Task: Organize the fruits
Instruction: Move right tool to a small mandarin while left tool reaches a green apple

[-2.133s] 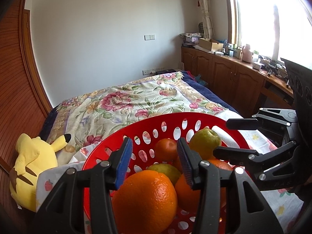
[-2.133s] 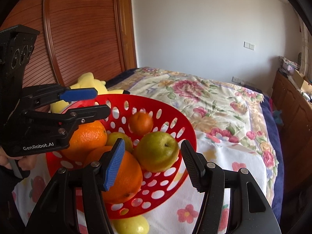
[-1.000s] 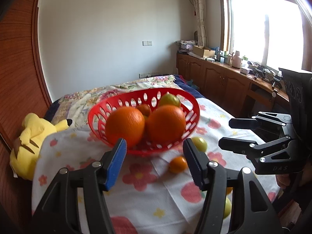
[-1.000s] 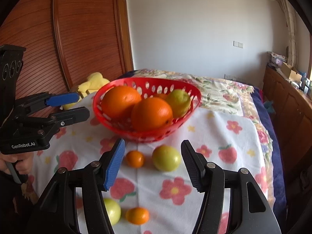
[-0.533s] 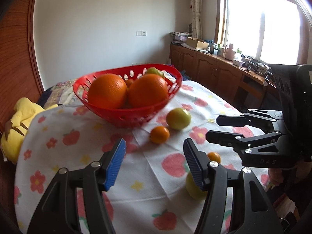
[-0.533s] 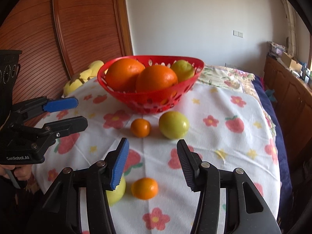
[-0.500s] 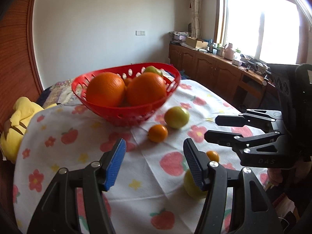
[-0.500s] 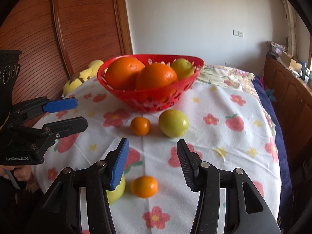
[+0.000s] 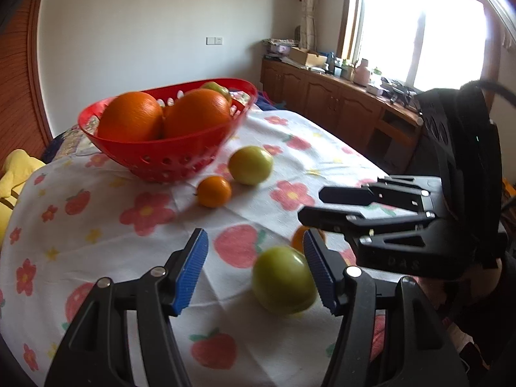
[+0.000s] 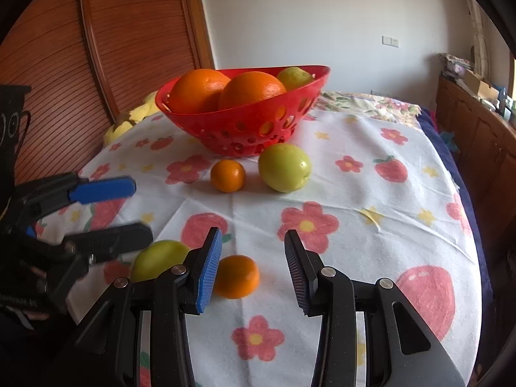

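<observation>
A red basket (image 9: 135, 148) (image 10: 245, 119) with two big oranges and a green fruit stands at the back of the flowered tablecloth. In front of it lie a small orange (image 9: 213, 191) (image 10: 227, 175) and a green fruit (image 9: 251, 165) (image 10: 284, 167). My left gripper (image 9: 254, 271) (image 10: 135, 209) is open around a nearer green fruit (image 9: 283, 279) (image 10: 158, 259), which sits close to its right pad. My right gripper (image 10: 253, 266) (image 9: 309, 206) is closing its jaws around a second small orange (image 10: 237, 276) (image 9: 298, 237); a gap remains on the right side.
A yellow plush toy (image 9: 16, 174) (image 10: 129, 122) lies beyond the table's left edge. Wooden cabinets (image 9: 322, 96) run under the window at the right. A floral bed cover (image 10: 364, 103) shows behind the table. The cloth (image 10: 403, 225) to the right carries no fruit.
Both grippers have sunk toward the table and drawn back from the basket. The right jaws have narrowed around the small orange. The near green fruit now lies between the left fingers.
</observation>
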Available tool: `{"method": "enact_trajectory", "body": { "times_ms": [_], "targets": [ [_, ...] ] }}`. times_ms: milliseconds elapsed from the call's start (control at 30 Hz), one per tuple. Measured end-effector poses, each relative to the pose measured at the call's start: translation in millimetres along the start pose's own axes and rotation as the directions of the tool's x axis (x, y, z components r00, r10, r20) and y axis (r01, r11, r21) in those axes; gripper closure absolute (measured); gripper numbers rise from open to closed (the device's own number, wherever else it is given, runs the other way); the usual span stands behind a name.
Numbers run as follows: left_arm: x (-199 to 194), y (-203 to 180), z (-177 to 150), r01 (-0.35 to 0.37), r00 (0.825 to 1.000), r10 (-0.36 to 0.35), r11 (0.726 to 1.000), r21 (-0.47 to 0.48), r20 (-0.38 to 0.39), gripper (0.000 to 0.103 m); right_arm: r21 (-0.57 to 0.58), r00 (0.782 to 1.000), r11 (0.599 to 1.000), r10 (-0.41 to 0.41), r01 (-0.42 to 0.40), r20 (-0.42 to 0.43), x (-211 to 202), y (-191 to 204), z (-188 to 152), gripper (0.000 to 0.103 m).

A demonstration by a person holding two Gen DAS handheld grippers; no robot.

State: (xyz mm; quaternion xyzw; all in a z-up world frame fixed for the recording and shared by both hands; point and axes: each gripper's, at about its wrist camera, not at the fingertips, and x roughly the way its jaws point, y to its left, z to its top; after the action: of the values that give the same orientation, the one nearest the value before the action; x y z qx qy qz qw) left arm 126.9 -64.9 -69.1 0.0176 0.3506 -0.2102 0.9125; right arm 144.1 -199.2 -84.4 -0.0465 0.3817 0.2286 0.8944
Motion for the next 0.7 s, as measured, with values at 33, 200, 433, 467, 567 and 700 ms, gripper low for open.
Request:
{"method": "enact_trajectory", "body": {
  "times_ms": [33, 200, 433, 467, 567, 700],
  "targets": [
    [1, -2, -1, 0.001, 1.0, -0.001, 1.0, 0.003, -0.005, 0.041, 0.001, 1.0, 1.0, -0.006, 0.006, 0.001, -1, -1, -1, 0.063],
    [8, -7, -9, 0.004, 1.0, -0.004, 1.0, 0.003, -0.03, 0.041, 0.006, 1.0, 1.0, -0.021, 0.021, 0.006, -6, -3, -7, 0.063],
    [10, -14, -15, 0.043, 0.998, -0.043, 0.999, 0.011, -0.047, 0.043, 0.024, 1.0, 1.0, -0.014, 0.014, 0.005, -11, -3, -16, 0.063],
    [11, -15, -15, 0.048, 0.998, -0.047, 0.999, 0.012, -0.049, 0.043, 0.025, 1.0, 1.0, -0.012, 0.012, 0.003, -10, -3, -17, 0.063],
    [13, -18, -19, 0.069, 0.996, -0.068, 0.998, 0.01, -0.062, 0.043, 0.035, 1.0, 0.999, -0.001, 0.001, 0.004, -10, -3, -18, 0.062],
    [13, -23, -22, 0.094, 0.993, -0.092, 0.995, 0.015, -0.071, 0.051, 0.044, 1.0, 0.999, 0.001, -0.002, 0.005, -9, -5, -18, 0.062]
  ]
}}
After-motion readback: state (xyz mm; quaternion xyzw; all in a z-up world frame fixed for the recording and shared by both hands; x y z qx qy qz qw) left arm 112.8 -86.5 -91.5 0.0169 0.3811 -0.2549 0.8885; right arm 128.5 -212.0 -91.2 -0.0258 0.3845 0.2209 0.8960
